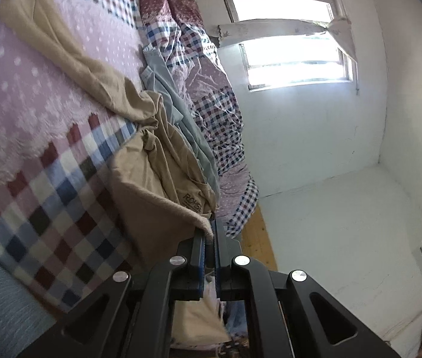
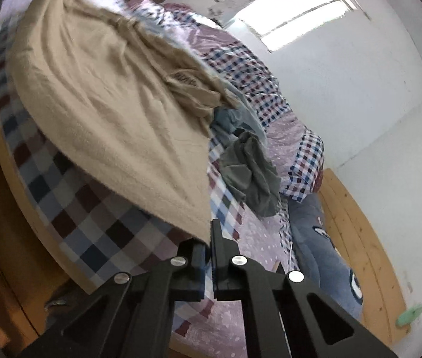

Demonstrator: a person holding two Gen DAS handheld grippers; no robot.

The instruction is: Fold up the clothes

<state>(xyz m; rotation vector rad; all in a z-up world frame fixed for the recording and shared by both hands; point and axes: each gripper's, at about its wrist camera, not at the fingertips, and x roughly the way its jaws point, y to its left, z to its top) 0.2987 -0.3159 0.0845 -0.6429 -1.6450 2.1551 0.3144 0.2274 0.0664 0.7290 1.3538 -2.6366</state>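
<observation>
Garment: tan top (image 2: 106, 113) runs ahead-left of right gripper (image 2: 209, 235), hem edge pinched. Left gripper (image 1: 209, 235) clamps another edge; body (image 1: 157, 173) stretches straight ahead.

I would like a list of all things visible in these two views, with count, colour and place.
Beige fleece garment: one, tan, lifted over the bed, held at two edges.
Checked and dotted bedspread: one, pink with red-blue checks, covering the bed.
Rumpled grey garment: one, dark grey, on the bedspread.
Pale blue garment: one, beside the beige one.
Window: one, bright, in the white wall.
Left claw: black, shut on beige garment.
Right claw: black, shut on beige garment.
</observation>
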